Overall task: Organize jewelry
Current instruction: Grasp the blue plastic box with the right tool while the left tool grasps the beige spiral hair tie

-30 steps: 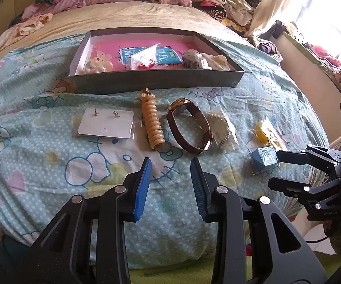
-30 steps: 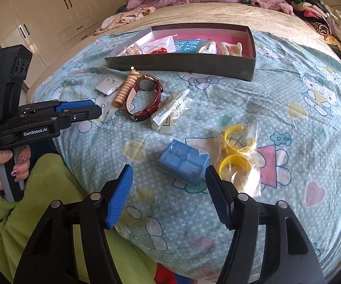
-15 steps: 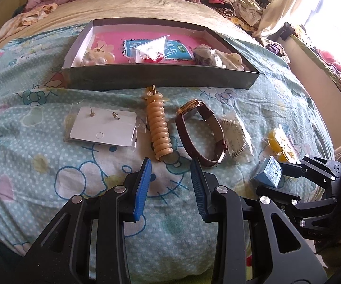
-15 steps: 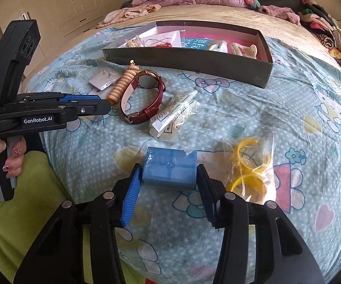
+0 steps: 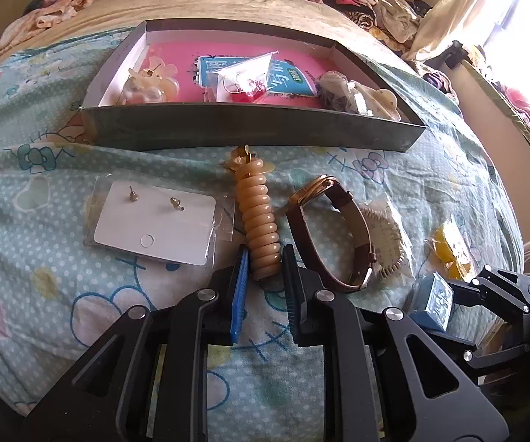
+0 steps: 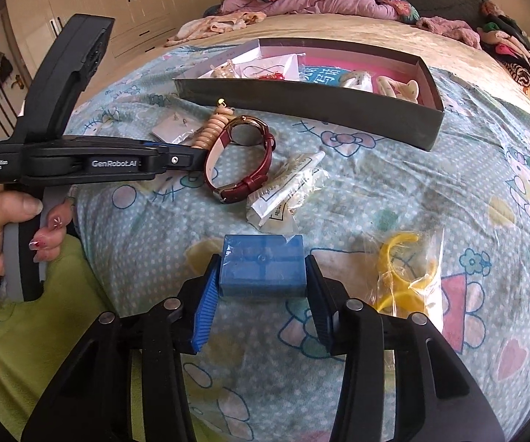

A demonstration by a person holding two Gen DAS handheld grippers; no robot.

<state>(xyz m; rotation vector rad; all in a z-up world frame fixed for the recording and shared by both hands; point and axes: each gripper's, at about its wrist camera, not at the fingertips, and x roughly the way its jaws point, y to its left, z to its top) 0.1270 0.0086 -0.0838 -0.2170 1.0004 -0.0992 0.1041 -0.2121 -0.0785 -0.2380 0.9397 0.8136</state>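
A beige spiral coil (image 5: pixel 257 221) lies on the patterned bedspread in front of the grey tray (image 5: pixel 250 132). My left gripper (image 5: pixel 265 258) straddles the coil's near end, its jaws closing, blue pads against both sides. In the right wrist view the same gripper (image 6: pixel 198 154) reaches in from the left, held by a hand. My right gripper (image 6: pixel 262 263) is shut on a small blue box (image 6: pixel 263 276), pads pressed on its two sides. That blue box (image 5: pixel 432 300) also shows at the lower right of the left wrist view.
A brown-strapped watch (image 5: pixel 338 228) lies just right of the coil, an earring card (image 5: pixel 154 228) just left. A clear packet (image 6: pixel 290 188) and a bag of yellow rings (image 6: pixel 404 269) sit near the blue box. The tray holds several bagged pieces. Clothes pile up behind it.
The left gripper moved forward and down to the coil and its jaws narrowed around the near end. The right gripper closed from wide open onto the blue box.
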